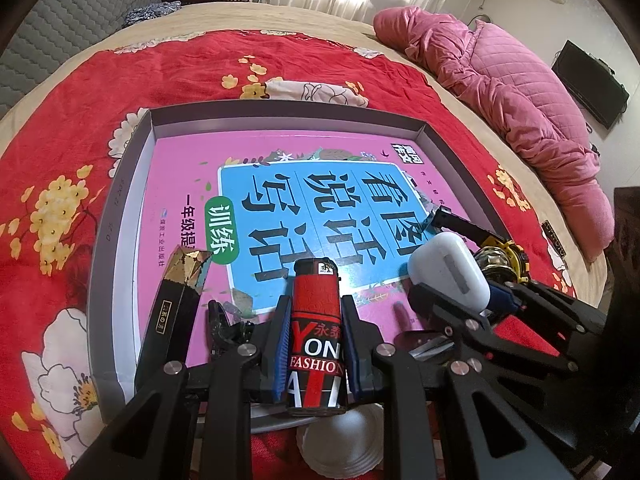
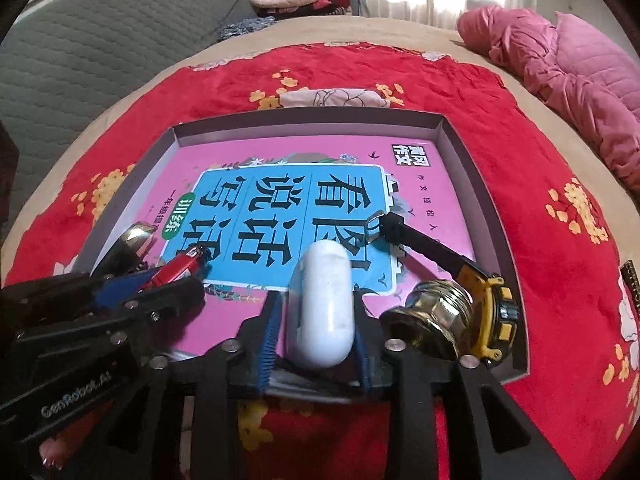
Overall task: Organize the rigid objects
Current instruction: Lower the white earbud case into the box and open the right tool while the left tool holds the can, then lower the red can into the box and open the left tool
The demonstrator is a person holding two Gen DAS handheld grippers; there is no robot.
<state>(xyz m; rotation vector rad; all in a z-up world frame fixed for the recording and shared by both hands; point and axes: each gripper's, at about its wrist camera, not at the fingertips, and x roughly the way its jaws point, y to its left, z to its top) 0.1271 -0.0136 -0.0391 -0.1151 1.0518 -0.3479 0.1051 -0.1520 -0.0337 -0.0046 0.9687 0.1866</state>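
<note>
Left wrist view: a black box with a gold top is seen leaning at the near left of a shallow grey tray, which lies on a red flowered blanket spread over the bed. A pink and blue book fills the tray floor. At the near middle, the left gripper is clamped on a red and black lighter, its blue pads pressed against both sides and the lighter pointing away over the book. Below the lighter a white ribbed object is partly seen; what it is cannot be told. To the right, a white oblong case is seen between the pads of the right gripper. Beyond it a black strip runs out over the book, and a yellow tape measure lies at the tray's right side. A pink quilt is heaped at the far right of the bed.

Right wrist view: the left gripper is seen at the near left with the lighter held in it. At the middle, the white case lies on the book between the right gripper pads. A narrow gap is visible beside the left pad, so the jaws stand apart around the case; whether the right pad touches it cannot be told. Just right of the case a brass fitting rests against the tape measure in the tray's near right corner.
</note>
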